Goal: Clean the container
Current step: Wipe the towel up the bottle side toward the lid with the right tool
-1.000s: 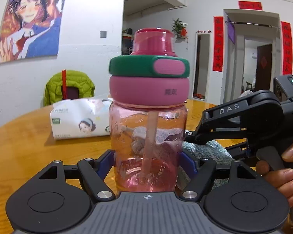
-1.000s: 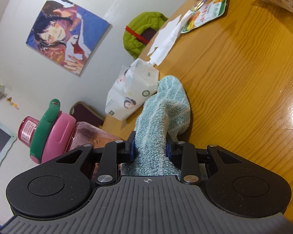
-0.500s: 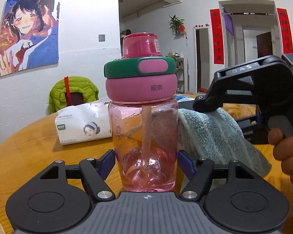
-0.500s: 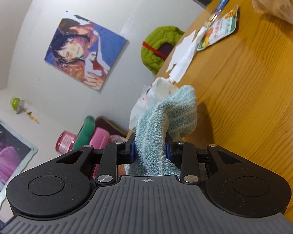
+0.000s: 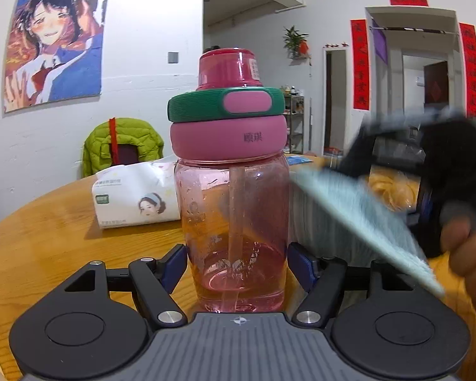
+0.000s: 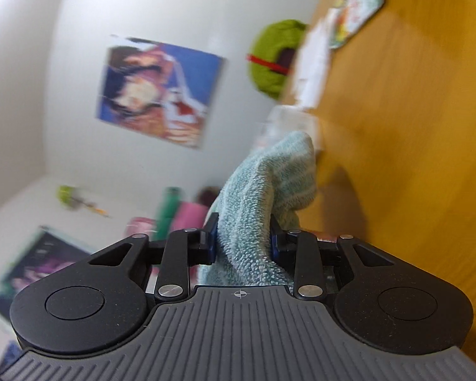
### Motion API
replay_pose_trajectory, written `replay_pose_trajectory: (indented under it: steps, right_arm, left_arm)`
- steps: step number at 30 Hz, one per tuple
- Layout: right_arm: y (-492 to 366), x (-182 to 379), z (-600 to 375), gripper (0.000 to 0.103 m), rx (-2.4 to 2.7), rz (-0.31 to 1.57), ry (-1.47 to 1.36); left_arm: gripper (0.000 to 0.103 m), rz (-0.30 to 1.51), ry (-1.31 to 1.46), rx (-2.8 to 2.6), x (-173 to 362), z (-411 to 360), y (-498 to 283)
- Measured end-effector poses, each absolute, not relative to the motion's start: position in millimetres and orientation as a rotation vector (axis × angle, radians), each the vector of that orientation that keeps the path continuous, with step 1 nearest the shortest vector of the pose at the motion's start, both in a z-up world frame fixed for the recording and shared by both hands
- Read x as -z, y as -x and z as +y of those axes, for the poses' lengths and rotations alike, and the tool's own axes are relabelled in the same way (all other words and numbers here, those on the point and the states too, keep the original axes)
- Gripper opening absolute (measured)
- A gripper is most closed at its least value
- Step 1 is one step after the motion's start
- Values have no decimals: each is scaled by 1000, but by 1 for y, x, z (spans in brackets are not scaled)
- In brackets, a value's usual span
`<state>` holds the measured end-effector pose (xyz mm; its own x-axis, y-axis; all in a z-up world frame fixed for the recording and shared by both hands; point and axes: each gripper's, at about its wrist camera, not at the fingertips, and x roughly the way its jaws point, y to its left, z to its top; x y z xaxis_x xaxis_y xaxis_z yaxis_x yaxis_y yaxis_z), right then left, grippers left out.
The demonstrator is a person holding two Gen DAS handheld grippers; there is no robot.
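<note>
The left gripper [image 5: 238, 268] has its blue-padded jaws clamped on the lower body of the transparent pink plastic bottle [image 5: 234, 209] with its pink-and-green lid, which stands upright near the front edge of the round wooden table [image 5: 47, 231]; a white tissue pack [image 5: 133, 198] lies behind it to the left. Over on the right, the right gripper [image 6: 242, 238] is pinching a folded light-blue terry cloth [image 6: 263, 187] tight between its jaws; the cloth sweeps in blurred beside the bottle's right flank, seemingly brushing it.
</note>
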<state>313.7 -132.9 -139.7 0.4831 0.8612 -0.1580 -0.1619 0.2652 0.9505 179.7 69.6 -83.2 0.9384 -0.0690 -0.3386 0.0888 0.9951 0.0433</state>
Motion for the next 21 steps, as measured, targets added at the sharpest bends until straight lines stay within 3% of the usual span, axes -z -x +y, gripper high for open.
replay_pose_trajectory:
  steps: [5,13,21]
  right_arm:
    - [-320,148,-119,34,-667,920,-900]
    - [-303,124,-143,33,-927,590,-1115]
    - [-327,150,-123,34,-706,936,-982]
  left_arm:
    - [67,345,-63,70,83,70,-180]
    - [67,344,-67,69,84,71,-180]
    - [67,346,-71,69,83,71,-180]
